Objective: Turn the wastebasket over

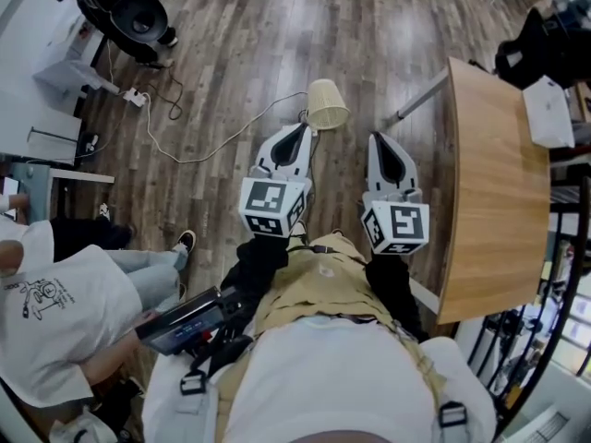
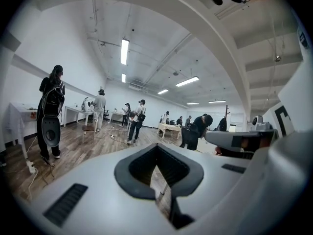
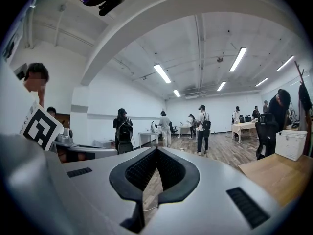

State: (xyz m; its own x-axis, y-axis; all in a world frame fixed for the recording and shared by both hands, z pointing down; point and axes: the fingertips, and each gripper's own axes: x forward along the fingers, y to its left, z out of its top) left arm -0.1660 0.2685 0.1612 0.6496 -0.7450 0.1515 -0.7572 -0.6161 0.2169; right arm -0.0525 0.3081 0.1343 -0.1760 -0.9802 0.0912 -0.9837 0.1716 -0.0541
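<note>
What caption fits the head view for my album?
The left gripper and right gripper, jaws shut, point toward a beige wastebasket on the wooden floor.

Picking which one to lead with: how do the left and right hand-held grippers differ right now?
The left hand-held gripper has its tip right beside the wastebasket in the head view; the right hand-held gripper stands apart from it, nearer the wooden table. The left one slants toward the right one, which points straight ahead. Both are shut, with nothing between their jaws.
</note>
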